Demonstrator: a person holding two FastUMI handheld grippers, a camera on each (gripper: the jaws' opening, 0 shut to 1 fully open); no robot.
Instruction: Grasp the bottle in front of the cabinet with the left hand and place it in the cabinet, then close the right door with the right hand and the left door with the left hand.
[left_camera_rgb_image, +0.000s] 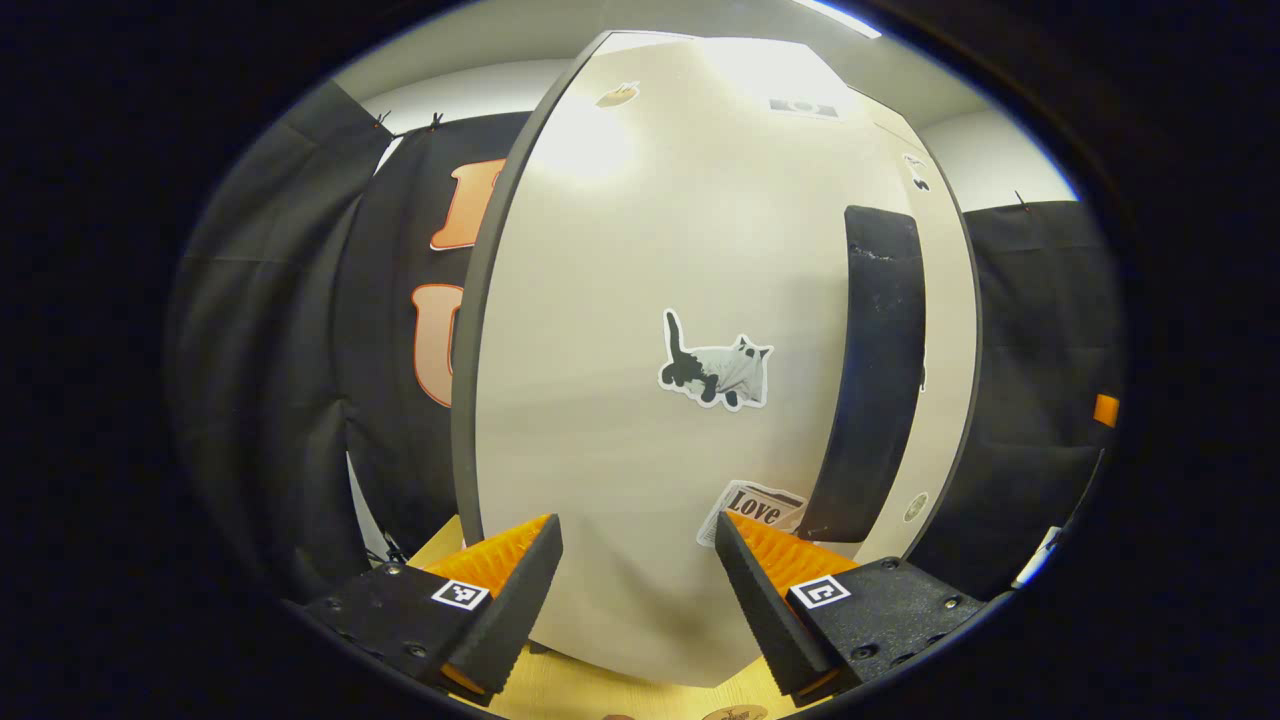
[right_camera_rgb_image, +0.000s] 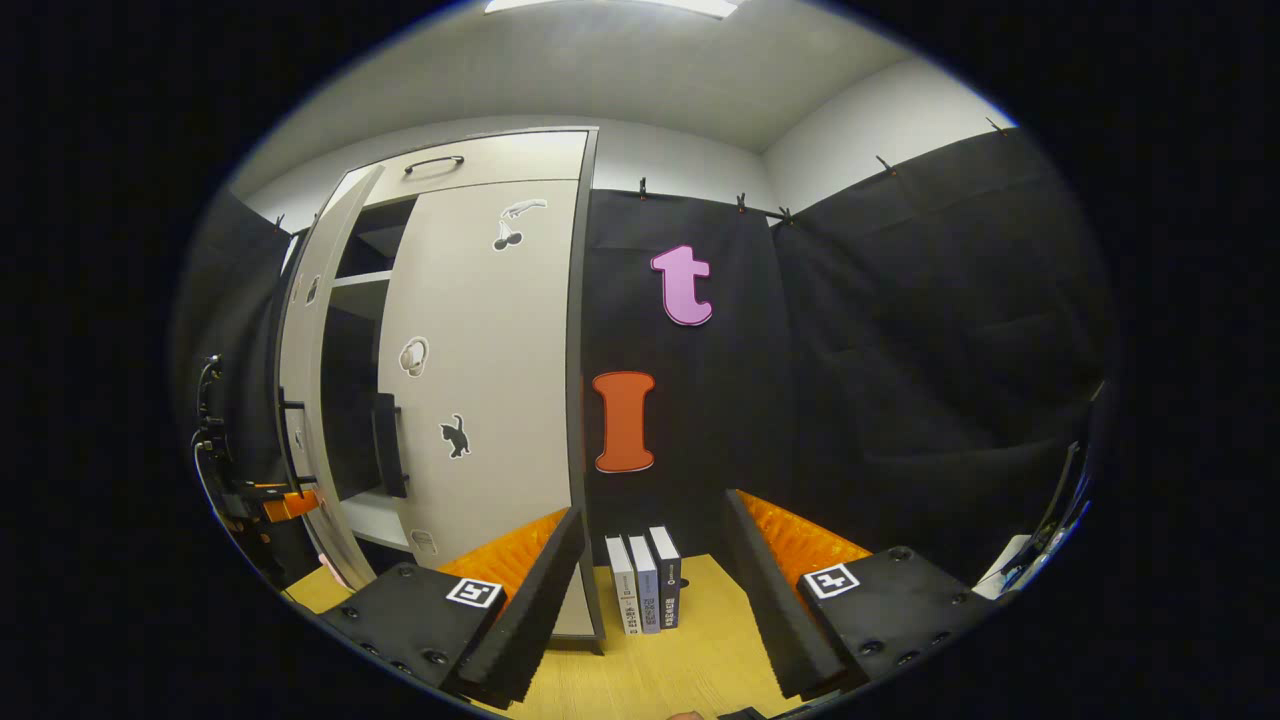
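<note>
- Left gripper (left_camera_rgb_image: 640, 570), jaws gaping wide and holding nothing, is facing the left door (left_camera_rgb_image: 640, 250) at twelve o'clock.
- Right gripper (right_camera_rgb_image: 650, 575), equally wide and empty, is framing three books (right_camera_rgb_image: 645, 585); the cabinet (right_camera_rgb_image: 480, 170) is standing at ten o'clock, right door (right_camera_rgb_image: 500, 400) closed.
- Bottle's whereabouts: cannot tell.

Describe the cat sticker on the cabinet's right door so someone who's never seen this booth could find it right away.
Find the tall pale cabinet standing on the wooden table. Its right door is shut and carries several stickers, with a dark handle near its left edge. The cat sticker is the small black one, lower than the others and just right of that handle.
</note>
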